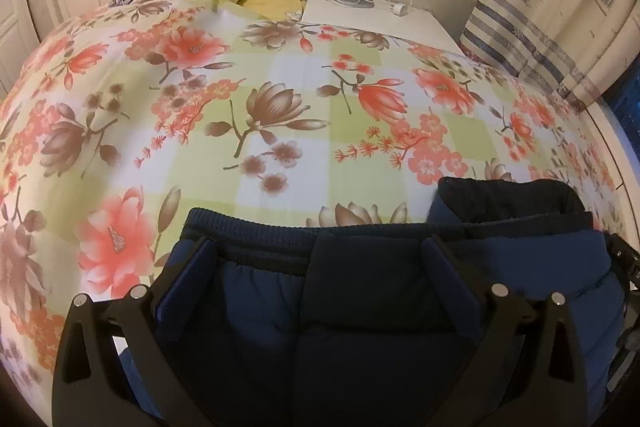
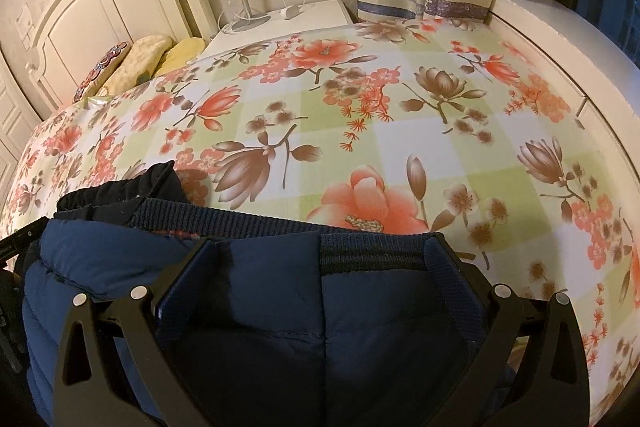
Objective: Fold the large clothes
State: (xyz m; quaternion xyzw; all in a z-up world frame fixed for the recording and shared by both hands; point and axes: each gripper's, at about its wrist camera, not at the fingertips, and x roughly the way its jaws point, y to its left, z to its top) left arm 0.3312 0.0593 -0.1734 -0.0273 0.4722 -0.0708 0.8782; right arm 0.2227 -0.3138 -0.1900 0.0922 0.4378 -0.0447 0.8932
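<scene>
The navy jacket (image 1: 360, 307) lies at the near edge of the floral bed (image 1: 280, 115). The left gripper (image 1: 320, 259) is wide open, its fingers straddling the ribbed hem without pinching it. The right gripper (image 2: 320, 259) is likewise spread wide over the jacket (image 2: 280, 307), grasping nothing

Your left gripper (image 1: 320, 251) points forward, its two fingers spread wide apart. Your right gripper (image 2: 324, 251) is level beside it, fingers (image 2: 448, 267) likewise wide, with dark blue fabric lying between them.
</scene>
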